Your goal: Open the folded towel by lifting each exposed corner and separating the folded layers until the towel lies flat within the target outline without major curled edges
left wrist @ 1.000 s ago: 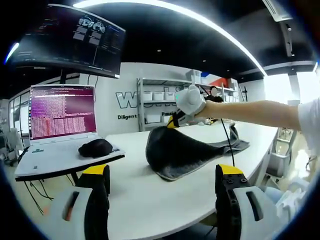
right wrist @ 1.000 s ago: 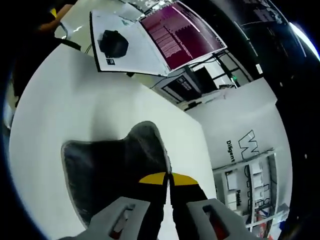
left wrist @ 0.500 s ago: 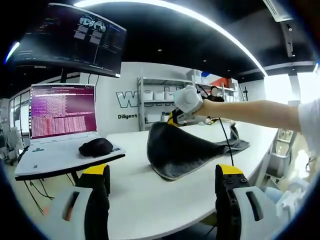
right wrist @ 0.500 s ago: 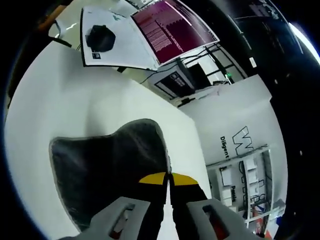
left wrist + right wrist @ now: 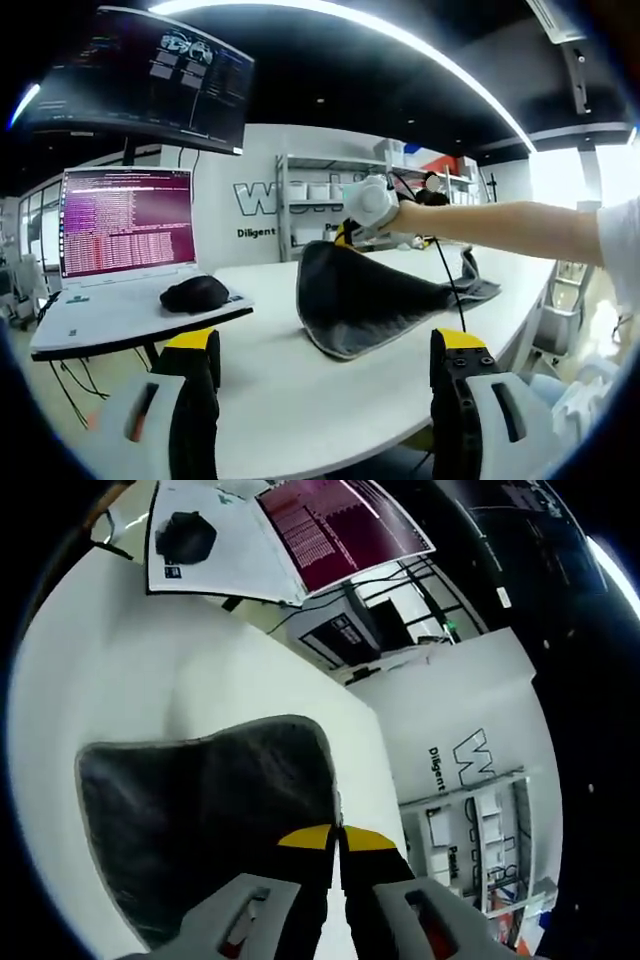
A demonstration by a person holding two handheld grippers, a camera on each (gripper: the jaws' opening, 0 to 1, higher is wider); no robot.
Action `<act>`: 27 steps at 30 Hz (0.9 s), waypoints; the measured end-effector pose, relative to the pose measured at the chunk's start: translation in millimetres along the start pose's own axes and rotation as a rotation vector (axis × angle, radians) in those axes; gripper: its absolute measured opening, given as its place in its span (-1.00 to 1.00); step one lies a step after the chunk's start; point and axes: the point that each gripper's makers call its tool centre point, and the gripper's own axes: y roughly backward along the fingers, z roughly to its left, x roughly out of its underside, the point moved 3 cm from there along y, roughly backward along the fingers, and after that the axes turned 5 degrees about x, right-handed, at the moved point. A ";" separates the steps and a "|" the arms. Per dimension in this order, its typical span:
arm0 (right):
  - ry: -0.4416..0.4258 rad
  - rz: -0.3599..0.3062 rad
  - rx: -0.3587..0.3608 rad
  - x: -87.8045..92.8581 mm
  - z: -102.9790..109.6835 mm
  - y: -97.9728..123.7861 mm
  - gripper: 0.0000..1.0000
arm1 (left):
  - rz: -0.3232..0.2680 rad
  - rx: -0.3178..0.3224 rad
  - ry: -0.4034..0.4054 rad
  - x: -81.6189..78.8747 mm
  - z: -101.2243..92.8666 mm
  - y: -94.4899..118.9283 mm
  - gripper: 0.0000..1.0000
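Left gripper view: left hand-held gripper (image 5: 325,365) hovers over the near edge of the white bench (image 5: 260,385), jaws wide apart, nothing between them. Dark towel (image 5: 365,300) sits mid-bench, one corner pulled up into a peak, the rest trailing flat to the right. Right hand-held gripper (image 5: 350,235) comes in from the right on a bare arm (image 5: 500,225) and pinches that raised corner. Open laptop (image 5: 120,250) with a magenta screen stands on the left, a black mouse (image 5: 195,293) on its deck; a monitor (image 5: 140,80) hangs above. Right gripper view: right hand-held gripper (image 5: 337,838) has its yellow-tipped jaws clamped together on the towel (image 5: 200,820) edge, the cloth hanging below it toward the bench (image 5: 130,670). Laptop (image 5: 270,540) and mouse (image 5: 182,537) sit at the top.
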 end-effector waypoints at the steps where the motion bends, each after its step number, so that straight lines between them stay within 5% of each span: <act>1: 0.001 0.004 0.004 0.3 -0.4 -1.4 -1.00 | 0.000 0.000 0.000 0.0 0.0 0.0 0.70; 27: 0.010 0.105 0.073 20.3 14.0 -55.4 -1.00 | -0.005 -0.004 0.023 1.7 8.3 1.2 0.69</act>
